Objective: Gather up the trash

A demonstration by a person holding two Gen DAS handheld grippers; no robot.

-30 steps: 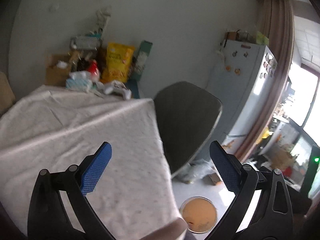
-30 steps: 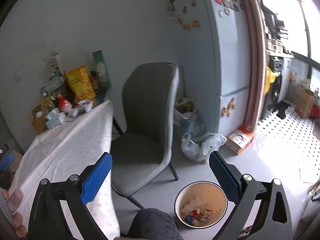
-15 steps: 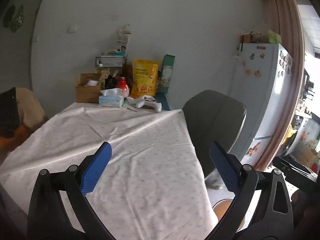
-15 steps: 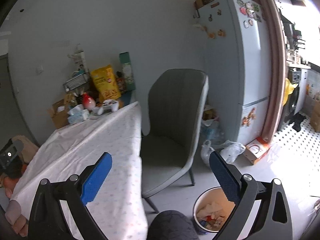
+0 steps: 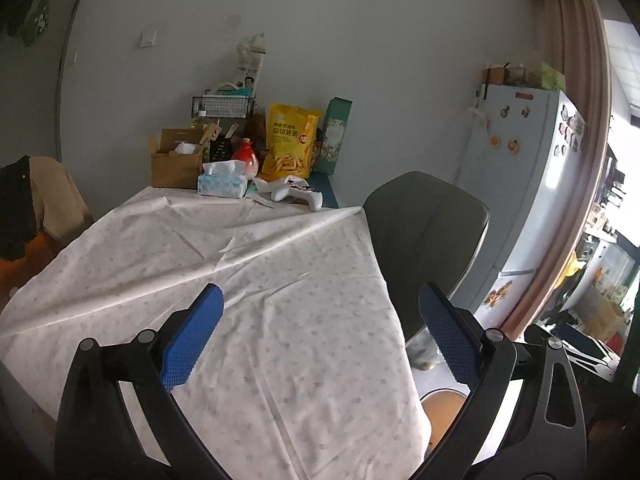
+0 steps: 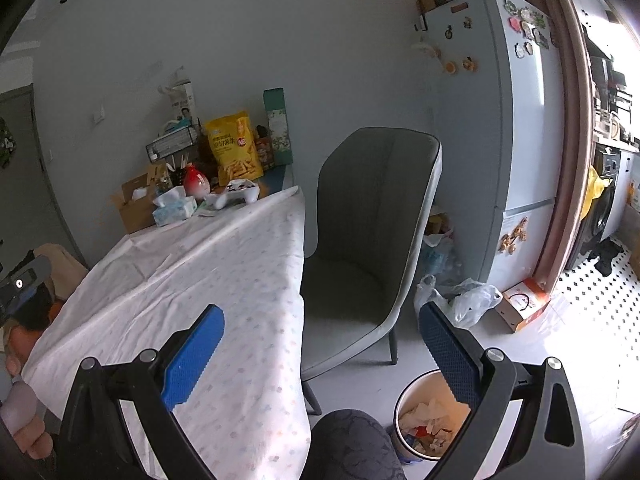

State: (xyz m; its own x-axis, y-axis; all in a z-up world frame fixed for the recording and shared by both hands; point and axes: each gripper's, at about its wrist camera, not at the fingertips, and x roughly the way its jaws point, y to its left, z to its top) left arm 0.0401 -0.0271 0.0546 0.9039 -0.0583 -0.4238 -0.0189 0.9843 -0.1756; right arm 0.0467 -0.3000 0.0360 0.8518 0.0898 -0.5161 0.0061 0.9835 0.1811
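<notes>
My left gripper (image 5: 320, 336) is open and empty above the near part of a table with a white dotted cloth (image 5: 224, 280). My right gripper (image 6: 320, 344) is open and empty, over the table's right edge and a grey chair (image 6: 368, 232). A round bin (image 6: 424, 420) with crumpled paper and wrappers stands on the floor at the lower right of the right wrist view; its rim also shows in the left wrist view (image 5: 444, 404). No loose trash shows on the cloth.
At the table's far end stand a cardboard box (image 5: 176, 160), a tissue box (image 5: 222, 184), a red-white jar (image 5: 245, 156), a yellow snack bag (image 5: 292, 140), a white game controller (image 5: 296, 194). A fridge (image 6: 508, 128) and plastic bags (image 6: 460, 296) are right of the chair. A knee (image 6: 352, 444) is below.
Both grippers have risen and swung left from the bin toward the table. The bin has slid to the lower edge of both views. Both stay open.
</notes>
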